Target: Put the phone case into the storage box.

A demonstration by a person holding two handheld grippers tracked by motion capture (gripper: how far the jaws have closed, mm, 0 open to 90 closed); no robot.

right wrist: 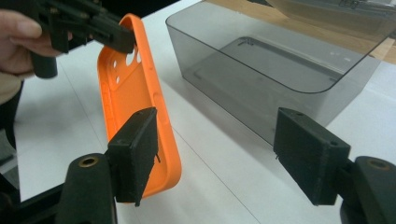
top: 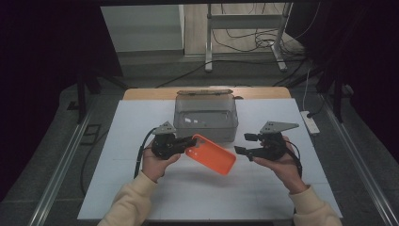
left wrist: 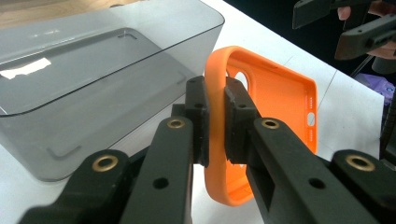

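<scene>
Left claw [left wrist: 215, 119] clamps the orange phone case [left wrist: 275, 112] rim; right claw [right wrist: 224, 154] stands released beside it.

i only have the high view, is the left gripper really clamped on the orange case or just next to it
Observer: Clamped. In the left gripper view the left gripper has its pads pressed on both sides of the case rim, near the camera cutout.
Operator: and the right one, is it on the case too
Observer: No. In the right gripper view the right gripper stands wide open; one pad sits in front of the case's lower edge, nothing pressed between the pads.
Operator: anything inside the bin
Observer: The bin looks empty through its clear grey walls; its floor shows bare.
</scene>
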